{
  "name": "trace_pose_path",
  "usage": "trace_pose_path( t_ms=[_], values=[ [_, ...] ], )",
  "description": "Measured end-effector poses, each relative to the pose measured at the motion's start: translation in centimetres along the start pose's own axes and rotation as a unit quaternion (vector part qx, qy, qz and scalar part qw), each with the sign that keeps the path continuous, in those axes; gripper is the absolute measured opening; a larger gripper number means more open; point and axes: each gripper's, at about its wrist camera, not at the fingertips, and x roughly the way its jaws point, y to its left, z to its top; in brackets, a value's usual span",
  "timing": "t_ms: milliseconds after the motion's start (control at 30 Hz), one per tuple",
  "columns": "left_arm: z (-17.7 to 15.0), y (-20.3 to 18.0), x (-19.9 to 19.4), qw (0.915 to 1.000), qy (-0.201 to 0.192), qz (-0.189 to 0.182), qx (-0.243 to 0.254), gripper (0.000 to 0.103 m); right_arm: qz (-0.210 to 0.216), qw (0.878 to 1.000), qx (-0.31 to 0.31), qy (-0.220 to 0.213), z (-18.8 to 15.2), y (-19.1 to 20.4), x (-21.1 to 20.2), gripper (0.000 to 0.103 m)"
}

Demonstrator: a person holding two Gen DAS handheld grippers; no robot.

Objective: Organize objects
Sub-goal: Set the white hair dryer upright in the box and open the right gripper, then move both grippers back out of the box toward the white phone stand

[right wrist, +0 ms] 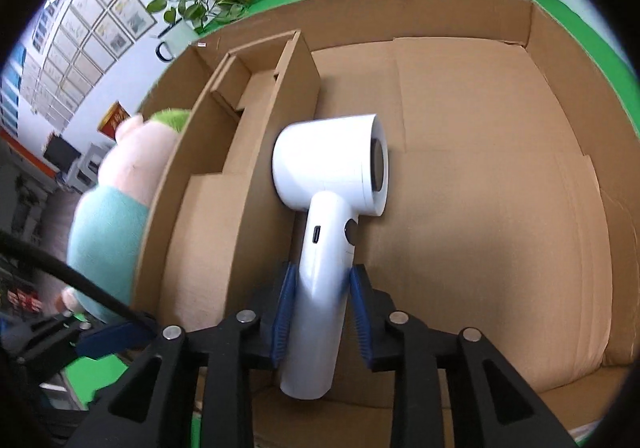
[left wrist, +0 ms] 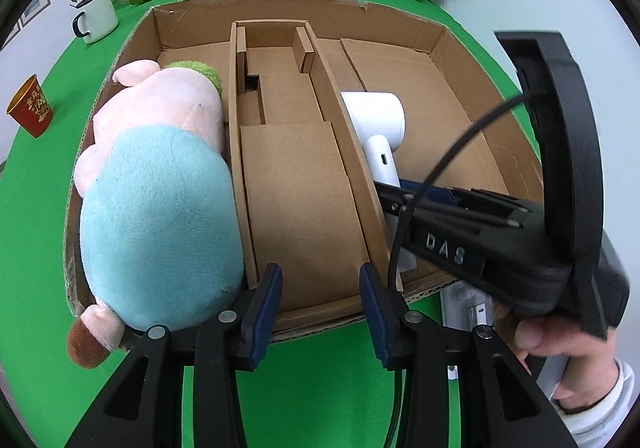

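Two ribbed blue pads of the right tongs [right wrist: 320, 312] were pressed on the smooth white hair dryer's [right wrist: 332, 184] cylindrical handle, in the corrugated cardboard box's [left wrist: 460, 48] right compartment. Left tongs [left wrist: 320, 312] were spread, unloaded. A fuzzy plush pig [left wrist: 160, 184] filled the left compartment.

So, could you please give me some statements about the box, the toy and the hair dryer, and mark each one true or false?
1. The right gripper is shut on the hair dryer handle. True.
2. The plush toy lies in the middle section of the cardboard box. False: it lies in the left section.
3. The left gripper is open and holds nothing. True.
4. The hair dryer is black. False: it is white.
5. A white mug stands inside the box. False: it stands outside, on the green table.
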Motion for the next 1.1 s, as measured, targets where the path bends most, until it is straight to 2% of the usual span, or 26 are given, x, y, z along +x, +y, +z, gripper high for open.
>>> trace_pose_path(
  t_ms=[400, 433, 500, 533, 567, 600, 667, 733, 800, 833, 900, 1033, 1100],
  values=[
    [-0.9, -0.3, -0.5, 1.0, -0.008, 0.004, 0.001, 0.039, 0.011, 1.0, -0.004, 0.011, -0.5, 0.0, -0.3, 0.027],
    [-1.1, -0.3, -1.0, 0.9999, -0.015, 0.001, -0.002, 0.039, 0.009, 1.0, -0.004, 0.012, -0.6, 0.0, -0.5, 0.03],
    [-1.3, -0.1, -1.3, 0.9996, -0.026, -0.001, -0.011, 0.039, -0.017, 1.0, -0.011, -0.016, -1.0, 0.0, -2.1, 0.048],
    [-1.4, -0.1, -1.7, 0.9993, -0.034, 0.002, -0.014, 0.039, -0.029, 0.998, -0.022, -0.042, -1.4, 0.1, -3.2, 0.069],
    [-1.6, -0.4, -2.7, 0.9985, -0.052, 0.012, -0.015, 0.039, -0.039, 0.996, -0.034, -0.069, -1.8, 0.2, -4.4, 0.086],
    [-1.4, -0.6, -2.8, 0.9972, -0.069, 0.024, -0.013, 0.04, -0.056, 0.991, -0.051, -0.109, -2.6, 0.3, -6.4, 0.087],
    [-2.3, -1.5, -5.6, 0.9911, -0.124, 0.047, -0.004, 0.053, -0.079, 0.984, -0.069, -0.147, -4.0, 0.2, -8.7, 0.088],
    [-3.4, -2.4, -8.0, 0.9819, -0.18, 0.059, -0.003, 0.081, -0.089, 0.976, -0.076, -0.183, -6.0, -0.4, -11.4, 0.088],
    [-5.2, -3.7, -10.7, 0.9679, -0.24, 0.075, 0.003, 0.095, -0.071, 0.973, -0.075, -0.208, -7.7, -1.0, -13.2, 0.088],
    [-5.8, -4.3, -11.7, 0.9621, -0.26, 0.082, 0.008, 0.099, -0.058, 0.972, -0.072, -0.217, -8.5, -1.0, -13.9, 0.088],
    [-7.5, -6.0, -13.8, 0.9518, -0.29, 0.095, 0.029, 0.099, -0.029, 0.969, -0.063, -0.236, -11.1, -1.4, -15.2, 0.088],
    [-9.2, -8.2, -15.2, 0.9429, -0.309, 0.113, 0.049, 0.099, -0.014, 0.969, -0.081, -0.234, -14.6, -0.6, -15.4, 0.088],
    [-9.6, -8.5, -15.4, 0.9435, -0.311, 0.102, 0.049, 0.099, 0.004, 0.973, -0.104, -0.208, -15.9, 0.6, -14.5, 0.088]
  ],
)
